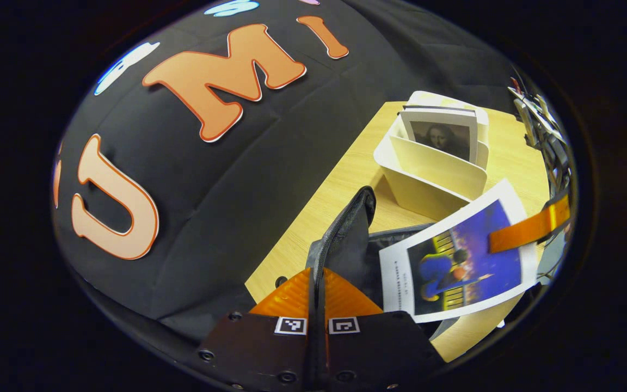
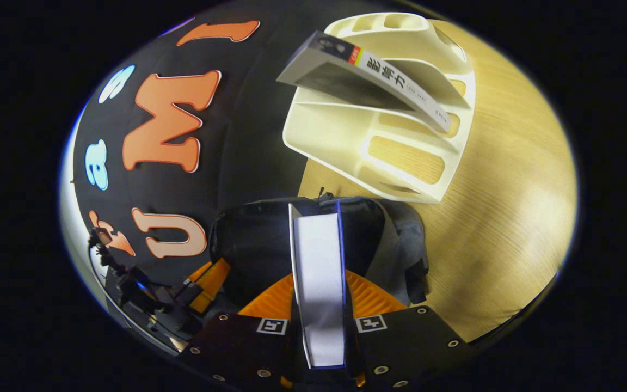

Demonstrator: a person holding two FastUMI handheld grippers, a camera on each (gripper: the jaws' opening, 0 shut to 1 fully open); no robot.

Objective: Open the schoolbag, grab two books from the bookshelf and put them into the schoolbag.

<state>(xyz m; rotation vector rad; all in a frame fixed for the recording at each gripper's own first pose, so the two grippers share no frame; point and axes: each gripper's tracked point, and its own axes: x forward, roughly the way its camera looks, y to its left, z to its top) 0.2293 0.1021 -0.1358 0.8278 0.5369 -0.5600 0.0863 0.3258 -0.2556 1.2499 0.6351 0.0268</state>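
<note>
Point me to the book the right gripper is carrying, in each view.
Left gripper view: the book is right of centre, cover facing the camera, over the schoolbag.
Right gripper view: bottom centre, page edge on, between the right gripper's fingers.
Shared landmark: the white bookshelf.

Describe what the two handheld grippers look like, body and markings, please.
In the left gripper view, the left gripper has a dark body with round screw heads and two small square black-and-white tag markers side by side, and its fingers are ribbed. In the right gripper view, the right gripper looks the same: dark screwed plates, two square markers, ribbed fingers.
</note>
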